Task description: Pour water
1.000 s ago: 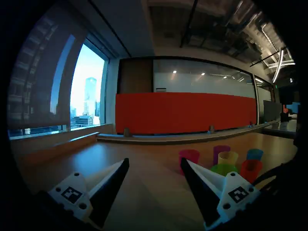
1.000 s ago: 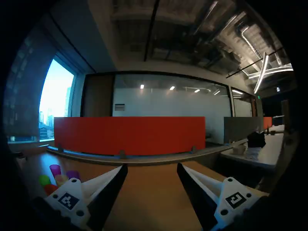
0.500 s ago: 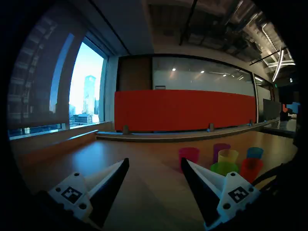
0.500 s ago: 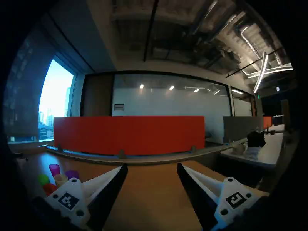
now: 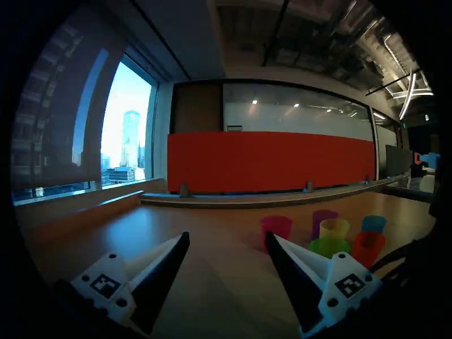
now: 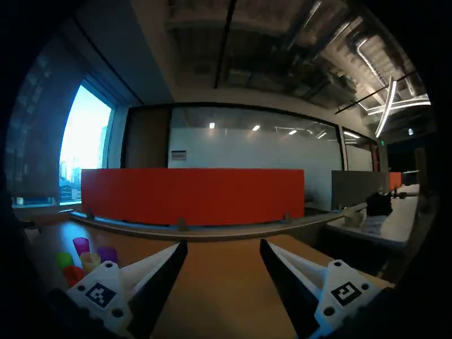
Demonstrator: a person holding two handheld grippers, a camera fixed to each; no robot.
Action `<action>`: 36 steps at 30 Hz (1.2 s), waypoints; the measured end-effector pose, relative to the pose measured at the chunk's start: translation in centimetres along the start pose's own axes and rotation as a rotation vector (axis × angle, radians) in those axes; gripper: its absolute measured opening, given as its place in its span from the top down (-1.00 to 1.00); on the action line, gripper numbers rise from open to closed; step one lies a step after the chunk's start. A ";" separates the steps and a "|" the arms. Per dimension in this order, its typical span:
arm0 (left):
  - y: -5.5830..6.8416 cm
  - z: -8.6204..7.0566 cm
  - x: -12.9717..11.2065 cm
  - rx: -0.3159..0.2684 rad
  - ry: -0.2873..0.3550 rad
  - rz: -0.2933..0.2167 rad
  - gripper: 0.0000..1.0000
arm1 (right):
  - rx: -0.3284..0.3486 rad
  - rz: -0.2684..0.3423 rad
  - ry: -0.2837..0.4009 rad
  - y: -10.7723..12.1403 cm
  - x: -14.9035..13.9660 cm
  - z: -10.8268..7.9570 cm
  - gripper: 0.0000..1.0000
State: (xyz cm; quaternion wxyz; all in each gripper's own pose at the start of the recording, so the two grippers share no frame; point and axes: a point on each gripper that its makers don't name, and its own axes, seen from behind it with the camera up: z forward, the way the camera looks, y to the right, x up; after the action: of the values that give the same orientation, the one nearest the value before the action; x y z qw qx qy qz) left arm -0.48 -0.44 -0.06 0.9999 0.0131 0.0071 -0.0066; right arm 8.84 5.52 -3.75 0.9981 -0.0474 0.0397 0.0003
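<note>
Left hand-held gripper (image 5: 226, 237): fingers spread wide, nothing between them, bare wood of the surface (image 5: 214, 265) showing in the gap. It hangs low and looks roughly level across the wood.

Six cups stand in a tight group ahead, right of the gap.
- Pink cup (image 5: 277, 225): closest to the gap, its lower right edge hidden behind my right finger.
- Purple cup (image 5: 323, 217) and blue cup (image 5: 373, 224): back of the group.
- Yellow cup (image 5: 334, 228): between those two, a little nearer.
- Green cup (image 5: 327, 246) and orange cup (image 5: 368, 246): front of the group (green partly covered by the same finger, orange just beside it in the left gripper view).

All six are upright, mouths up. I cannot tell whether any holds water. The cups look to lie beyond the fingertip, apart from it.

Background: an orange-red partition (image 5: 271, 161) runs along the far edge of the surface, with a glass wall above it and a bright window (image 5: 127, 147) at left.

Right hand-held gripper (image 6: 222, 246): likewise spread wide, gripping nothing, wood in the gap. In the right gripper view the cluster (image 6: 89, 261) of cups sits far left, past the left finger and well apart from this gripper. I can make out five cups there (the reddish front one is half hidden behind the finger's marker plate). At far right stands a desk (image 6: 395, 217) with a dark object on it, too small to identify.
</note>
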 end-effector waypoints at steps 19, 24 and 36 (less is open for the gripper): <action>0.0 -0.1 -0.1 0.000 0.000 0.000 -1.00 | 0.023 0.034 -0.008 0.4 -2.9 0.3 -0.98; 0.1 -0.1 -0.1 0.000 0.000 0.000 -0.99 | 0.030 0.021 -0.020 0.1 -4.0 0.5 -0.98; 0.1 -0.1 -0.1 0.000 0.000 0.000 -1.00 | 0.052 -0.020 -0.030 -1.4 -5.1 1.0 -0.98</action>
State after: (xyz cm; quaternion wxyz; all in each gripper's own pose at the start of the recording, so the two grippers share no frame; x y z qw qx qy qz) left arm -0.59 -0.37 -0.12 0.9999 0.0131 0.0071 -0.0066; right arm 3.87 4.27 -2.21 0.9994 -0.0218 0.0243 -0.0098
